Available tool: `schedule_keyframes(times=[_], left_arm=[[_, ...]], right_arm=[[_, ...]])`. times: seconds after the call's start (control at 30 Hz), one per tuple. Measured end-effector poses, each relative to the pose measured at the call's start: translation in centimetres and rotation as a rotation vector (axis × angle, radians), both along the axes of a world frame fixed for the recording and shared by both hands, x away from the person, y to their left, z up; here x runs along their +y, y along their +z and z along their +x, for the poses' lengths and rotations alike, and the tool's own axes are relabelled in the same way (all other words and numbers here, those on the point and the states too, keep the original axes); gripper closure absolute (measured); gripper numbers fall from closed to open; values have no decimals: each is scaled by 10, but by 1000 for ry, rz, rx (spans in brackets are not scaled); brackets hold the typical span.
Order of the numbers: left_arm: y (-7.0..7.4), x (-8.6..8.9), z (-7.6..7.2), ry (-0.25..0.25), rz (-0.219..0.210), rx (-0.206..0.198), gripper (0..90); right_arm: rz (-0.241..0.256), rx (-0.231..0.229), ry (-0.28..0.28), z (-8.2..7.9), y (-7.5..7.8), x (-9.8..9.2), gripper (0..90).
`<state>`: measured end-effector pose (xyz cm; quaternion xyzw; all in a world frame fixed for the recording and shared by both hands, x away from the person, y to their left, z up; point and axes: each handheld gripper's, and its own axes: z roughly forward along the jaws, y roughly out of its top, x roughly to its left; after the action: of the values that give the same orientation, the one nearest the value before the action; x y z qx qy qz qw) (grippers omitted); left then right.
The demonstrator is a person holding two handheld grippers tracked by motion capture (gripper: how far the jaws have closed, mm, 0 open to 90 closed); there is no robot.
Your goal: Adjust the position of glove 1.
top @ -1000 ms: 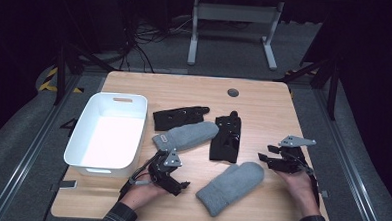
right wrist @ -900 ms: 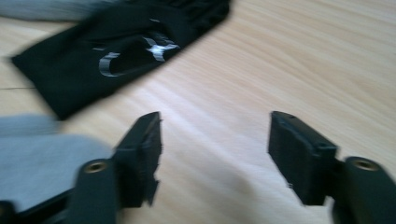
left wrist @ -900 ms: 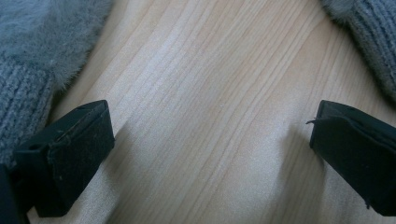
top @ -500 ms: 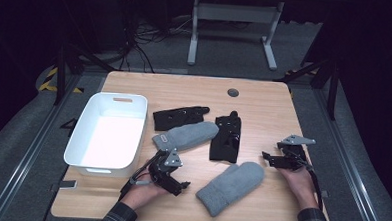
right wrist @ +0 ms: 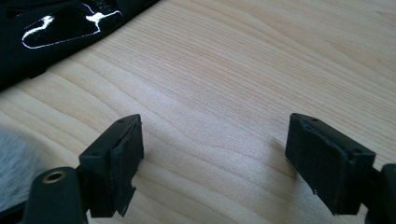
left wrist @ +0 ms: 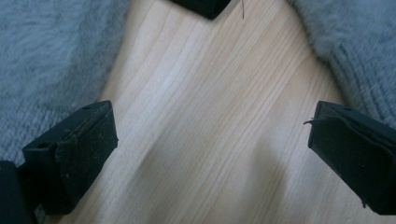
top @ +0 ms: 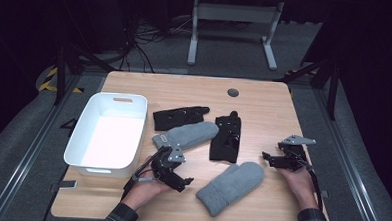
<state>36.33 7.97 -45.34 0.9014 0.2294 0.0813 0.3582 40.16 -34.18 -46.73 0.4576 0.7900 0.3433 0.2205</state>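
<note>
Left tool [top: 181,179] low over the counter [top: 264,108], jaws wide, nothing between them; it sits between the two grey mittens. Near grey mitten [top: 230,187] lies just right of it. Right tool [top: 268,157] jaws wide too, empty, beside that mitten's tip. Farther: second grey mitten [top: 188,135], black glove [top: 226,137] alongside, another black glove [top: 178,117] behind. White bin [top: 108,134] at left.

Right gripper [right wrist: 212,161] jaws wide apart over bare wooden table [right wrist: 261,70] — black glove [right wrist: 60,28] upper left, grey mitten [right wrist: 14,168] edge lower left.
</note>
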Motion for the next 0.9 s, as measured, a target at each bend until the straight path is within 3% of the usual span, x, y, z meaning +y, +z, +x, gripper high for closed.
schedule_keyframes(times=[0.13, 0.23, 0.43, 0.6, 0.67, 0.77, 0.9], left_arm=[[8, -5, 7, 3, -1, -6, 31], [20, -7, 15, 17, -8, -36, 31], [31, -11, 30, 40, -20, -33, 35], [38, -16, 48, 33, 30, -42, 37], [41, -16, 56, 41, 2, -39, 50], [46, -18, 68, 55, 45, -67, 65], [45, -21, 85, 83, 52, -37, 66]], right_arm=[[0, 1, 0, 0, 0, 0, 195], [0, 0, 1, 0, 0, 0, 195], [1, 1, 0, 0, 0, 0, 195], [1, 1, 0, 0, 0, 0, 194], [1, 1, 1, 0, 0, 0, 194], [1, 2, 1, 0, 0, 0, 193], [2, 2, 2, 0, 0, 0, 193]])
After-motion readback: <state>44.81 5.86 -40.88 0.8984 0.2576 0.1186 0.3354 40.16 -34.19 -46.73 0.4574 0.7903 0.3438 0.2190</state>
